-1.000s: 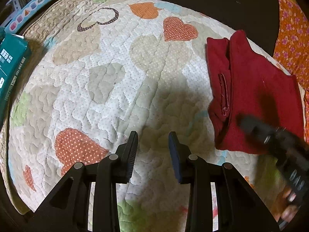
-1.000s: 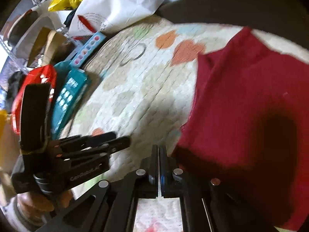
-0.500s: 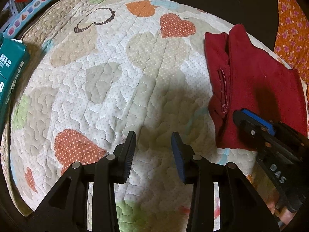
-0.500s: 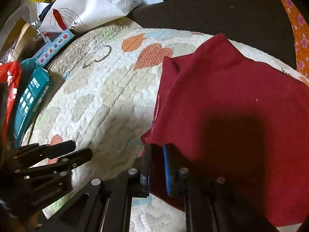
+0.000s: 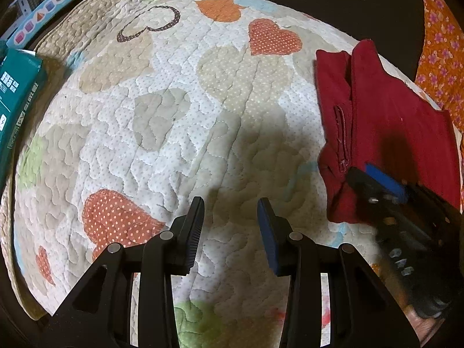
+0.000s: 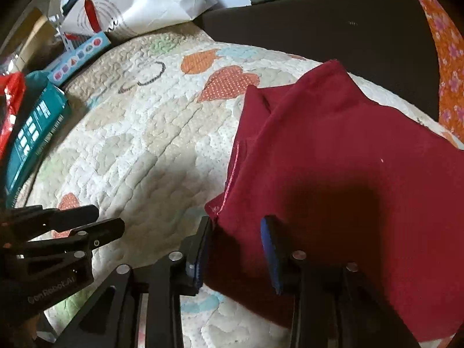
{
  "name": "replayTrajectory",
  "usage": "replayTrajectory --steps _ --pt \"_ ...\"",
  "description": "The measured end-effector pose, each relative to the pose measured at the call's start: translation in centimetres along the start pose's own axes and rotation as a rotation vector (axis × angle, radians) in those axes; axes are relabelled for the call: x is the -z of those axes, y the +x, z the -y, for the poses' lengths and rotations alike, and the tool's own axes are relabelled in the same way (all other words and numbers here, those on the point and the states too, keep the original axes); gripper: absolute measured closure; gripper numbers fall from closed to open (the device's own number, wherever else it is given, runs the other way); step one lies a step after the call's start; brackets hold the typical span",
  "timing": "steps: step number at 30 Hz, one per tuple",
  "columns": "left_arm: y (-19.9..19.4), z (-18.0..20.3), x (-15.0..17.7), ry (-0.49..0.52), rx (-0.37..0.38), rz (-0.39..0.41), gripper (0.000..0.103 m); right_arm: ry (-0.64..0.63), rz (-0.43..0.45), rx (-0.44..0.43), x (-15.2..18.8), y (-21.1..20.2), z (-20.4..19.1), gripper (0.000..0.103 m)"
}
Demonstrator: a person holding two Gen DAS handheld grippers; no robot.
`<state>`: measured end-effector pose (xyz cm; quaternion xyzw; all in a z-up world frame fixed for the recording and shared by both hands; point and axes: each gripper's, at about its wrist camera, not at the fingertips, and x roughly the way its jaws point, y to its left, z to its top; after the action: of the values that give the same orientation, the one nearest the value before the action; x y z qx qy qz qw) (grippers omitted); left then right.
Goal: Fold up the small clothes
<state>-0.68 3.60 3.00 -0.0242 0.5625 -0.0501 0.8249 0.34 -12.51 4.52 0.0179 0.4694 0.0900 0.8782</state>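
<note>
While left gripper gapes, right gripper straddles red garment.

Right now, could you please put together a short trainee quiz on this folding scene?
1. True or false: the left claw is gripping the red garment.
2. Which claw is over the garment's near corner? A) left B) right C) neither
3. Fill in: the garment lies on a quilt patterned with ____.

Key: 1. False, it is open over bare quilt. 2. B, the right claw, jaws apart, one on either side of the corner. 3. Hearts.
</note>
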Motion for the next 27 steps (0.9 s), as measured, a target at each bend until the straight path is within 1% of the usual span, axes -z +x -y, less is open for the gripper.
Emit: replayTrajectory --steps 1,3,6,8,10,11,12,14,15,16,18,19,20,21,22,23,24,26,27 --pt "-0.1 -0.1 0.0 -0.004 0.002 0.0 0.066 0.017 -0.006 -0.05 0.1 -0.3 0.5 0.096" --pt "-0.3 -0.1 -0.1 -0.015 0.01 0.006 0.066 0.043 -0.014 -0.124 0.3 -1.0 1.0 0.099" --pt "-0.7 0.5 -0.2 -0.013 0.016 0.022 0.066 0.024 -0.007 -0.181 0.9 -2.2 0.6 0.099" --pt "-0.7 1.0 -0.4 -0.01 0.011 0.029 0.066 0.018 -0.032 -0.23 1.2 -1.7 0.0 0.101" --pt "-0.6 1.6 -0.7 -0.014 0.021 0.026 0.066 0.013 -0.081 -0.291 1.8 -0.3 -0.8 0.103" --pt "-0.5 2.0 -0.9 -0.017 0.028 0.025 0.066 0.02 -0.095 -0.3 2.0 0.4 -1.0 0.103" --pt "-0.6 2.3 -1.1 -0.018 0.03 0.027 0.066 0.039 -0.082 -0.296 2.1 0.5 -0.7 0.103" --pt "-0.8 3.2 -1.6 -0.011 0.044 0.04 0.066 0.101 -0.029 -0.366 2.2 -1.2 0.9 0.103" --pt "-1.0 3.7 -1.9 -0.004 0.054 0.051 0.066 0.108 -0.008 -0.387 2.1 -2.7 2.0 0.102" --pt "-1.1 4.3 -2.2 0.002 0.069 0.061 0.066 0.104 0.004 -0.375 2.1 -3.7 2.8 0.102" --pt "-1.0 6.0 -3.1 0.026 0.147 0.058 0.066 0.114 0.054 -0.332 2.2 -6.4 5.7 0.102" --pt "-0.9 7.2 -3.7 0.042 0.19 0.055 0.066 0.139 0.09 -0.304 2.0 -7.8 7.8 0.101" --pt "-0.9 8.1 -4.3 0.052 0.207 0.061 0.066 0.165 0.123 -0.256 1.9 -8.9 10.0 0.099" --pt "-0.8 9.2 -4.9 0.065 0.222 0.066 0.066 0.189 0.162 -0.169 1.6 -10.2 12.9 0.098" --pt "-0.4 10.4 -5.8 0.08 0.241 0.062 0.066 0.206 0.179 -0.111 1.4 -10.9 14.9 0.095" --pt "0.0 11.2 -6.6 0.084 0.254 0.056 0.063 0.232 0.189 -0.04 1.1 -11.4 17.5 0.092" --pt "0.4 12.0 -7.5 0.08 0.268 0.053 0.061 0.26 0.196 0.013 0.8 -11.7 20.1 0.092" --pt "2.0 13.5 -9.5 0.047 0.289 0.031 0.06 0.319 0.192 0.082 0.4 -11.8 23.9 0.092" --pt "2.8 13.8 -10.5 0.025 0.283 0.022 0.06 0.366 0.187 0.107 0.2 -11.6 26.3 0.092"
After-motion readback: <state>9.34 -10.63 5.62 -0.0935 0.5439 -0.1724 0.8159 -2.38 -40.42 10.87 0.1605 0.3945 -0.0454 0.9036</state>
